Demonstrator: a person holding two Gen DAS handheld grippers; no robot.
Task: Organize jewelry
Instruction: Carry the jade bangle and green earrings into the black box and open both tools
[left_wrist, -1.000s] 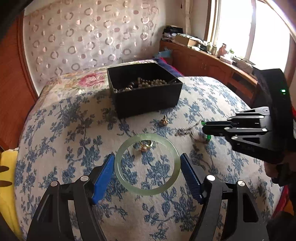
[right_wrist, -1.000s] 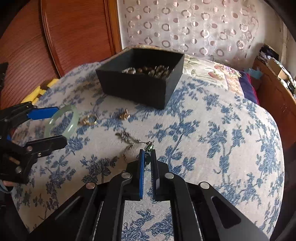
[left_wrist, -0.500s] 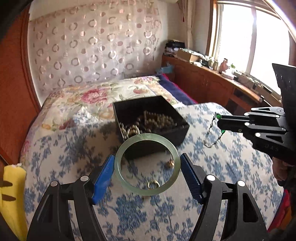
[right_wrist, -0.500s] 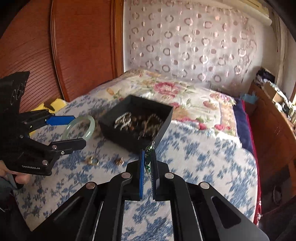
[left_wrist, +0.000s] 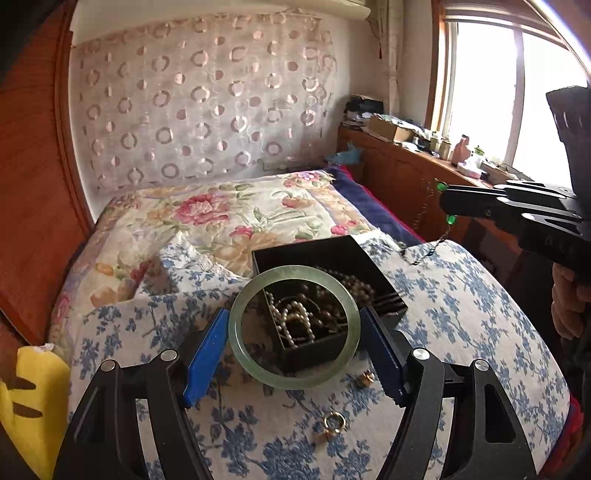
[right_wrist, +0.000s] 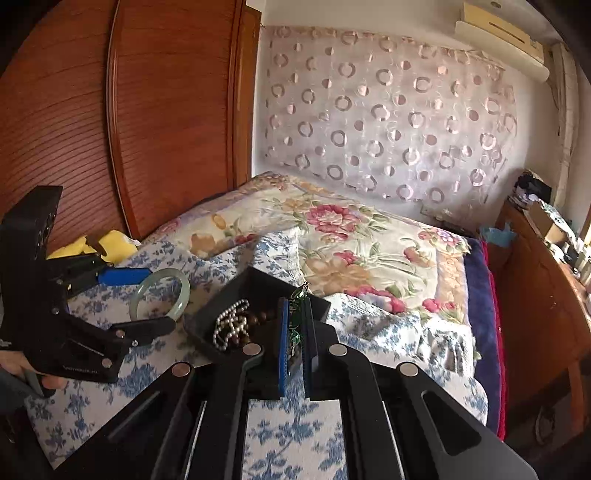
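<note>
My left gripper is shut on a pale green jade bangle and holds it in the air just in front of the black jewelry box. The box holds pearl and bead strands. My right gripper is shut on a thin chain with green beads, right above the box. In the left wrist view the chain dangles from the right gripper to the right of the box. In the right wrist view the bangle sits left of the box.
A gold ring and a small gold piece lie on the blue floral cloth in front of the box. A yellow object lies at the left edge. A wooden wardrobe stands left, a wooden sideboard right.
Both grippers have risen off the cloth and moved toward the box, the left carrying the bangle, the right lifting the chain clear of the cloth.
</note>
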